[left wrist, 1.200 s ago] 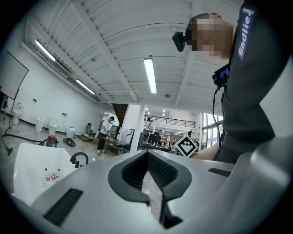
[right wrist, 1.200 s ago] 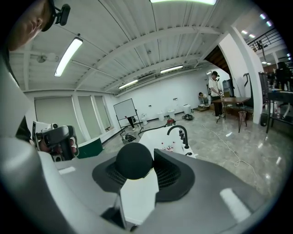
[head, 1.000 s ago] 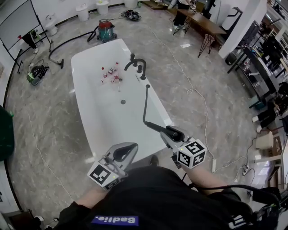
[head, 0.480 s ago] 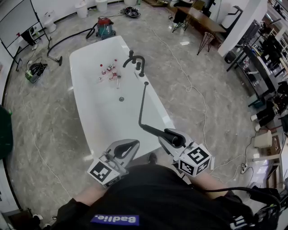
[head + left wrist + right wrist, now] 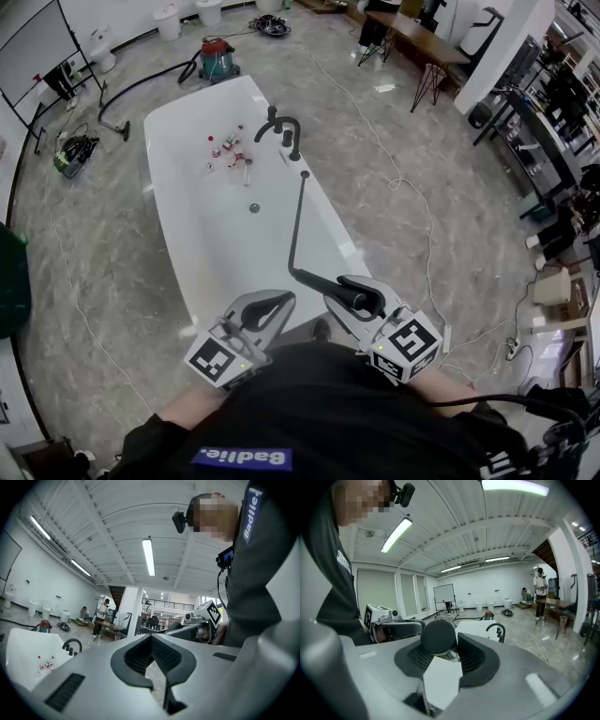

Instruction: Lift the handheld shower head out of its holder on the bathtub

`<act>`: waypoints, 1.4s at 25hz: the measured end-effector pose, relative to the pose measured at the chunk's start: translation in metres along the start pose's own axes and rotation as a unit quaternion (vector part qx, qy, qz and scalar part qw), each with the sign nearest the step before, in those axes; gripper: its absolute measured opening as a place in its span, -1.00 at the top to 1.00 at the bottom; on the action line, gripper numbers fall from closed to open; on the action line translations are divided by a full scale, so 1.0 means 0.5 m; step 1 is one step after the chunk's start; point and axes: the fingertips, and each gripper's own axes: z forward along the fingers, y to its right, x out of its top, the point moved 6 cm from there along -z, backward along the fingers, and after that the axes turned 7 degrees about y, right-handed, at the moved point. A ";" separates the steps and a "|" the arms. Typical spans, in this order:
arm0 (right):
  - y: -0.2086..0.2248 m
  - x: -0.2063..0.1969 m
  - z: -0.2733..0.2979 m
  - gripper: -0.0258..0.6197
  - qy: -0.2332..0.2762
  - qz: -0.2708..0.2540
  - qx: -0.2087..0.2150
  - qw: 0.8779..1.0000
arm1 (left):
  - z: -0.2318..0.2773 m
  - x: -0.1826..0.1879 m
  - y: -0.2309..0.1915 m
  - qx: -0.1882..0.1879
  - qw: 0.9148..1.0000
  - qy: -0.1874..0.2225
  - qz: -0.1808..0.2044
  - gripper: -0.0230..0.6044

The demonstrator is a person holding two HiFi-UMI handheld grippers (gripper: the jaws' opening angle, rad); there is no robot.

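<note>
A white bathtub (image 5: 165, 192) stretches away from me, with a black faucet (image 5: 281, 127) on its right rim. My right gripper (image 5: 354, 289) is shut on the black handheld shower head (image 5: 339, 284), held in the air off the tub's near right corner. The round head (image 5: 437, 636) sits between the pads of the right gripper (image 5: 446, 641). A black hose (image 5: 294, 220) runs from the shower head back to the rim near the faucet. My left gripper (image 5: 284, 300) hovers beside it at the near end, shut and empty; in its own view the left gripper (image 5: 151, 638) shows nothing between the pads.
Small red-and-white bottles (image 5: 230, 150) lie inside the tub above the drain (image 5: 254, 207). A vacuum cleaner (image 5: 217, 58) with its hose stands beyond the tub. A white cable (image 5: 412, 202) trails over the marble floor to the right. A table (image 5: 424, 39) stands at the back right.
My right gripper has risen with the shower head and drawn nearer to me, and the hose's lower bend has swung left with it. The left gripper has barely shifted.
</note>
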 end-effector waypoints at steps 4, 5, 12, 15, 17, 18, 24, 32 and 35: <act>0.010 -0.018 0.006 0.51 0.002 0.015 0.005 1.000 | 0.000 -0.025 -0.001 0.006 1.000 -0.028 -0.004 0.91; 0.011 -0.022 0.007 0.51 0.002 0.020 0.008 1.000 | 0.004 -0.025 0.001 0.004 1.000 -0.027 -0.004 0.91; 0.019 -0.034 0.004 0.51 0.007 0.023 0.020 1.000 | 0.016 -0.035 0.013 0.004 0.999 -0.032 -0.004 0.91; 0.023 -0.029 0.009 0.51 0.011 0.023 0.023 0.999 | 0.020 -0.031 0.012 0.004 0.999 -0.033 -0.004 0.91; 0.028 -0.029 0.013 0.51 0.013 0.024 0.026 0.999 | 0.023 -0.032 0.010 0.005 0.999 -0.034 -0.003 0.91; 0.030 -0.029 0.013 0.51 0.014 0.024 0.027 0.999 | 0.024 -0.032 0.010 0.005 0.999 -0.034 -0.003 0.91; 0.033 -0.033 0.011 0.51 0.018 0.030 0.030 0.999 | 0.025 -0.034 0.017 0.007 0.999 -0.037 -0.002 0.91; 0.037 -0.026 0.018 0.51 0.018 0.031 0.028 0.999 | 0.026 -0.030 0.008 0.007 0.999 -0.038 -0.005 0.91; 0.038 -0.025 0.017 0.51 0.018 0.031 0.025 0.999 | 0.023 -0.030 0.008 0.008 0.999 -0.038 -0.005 0.91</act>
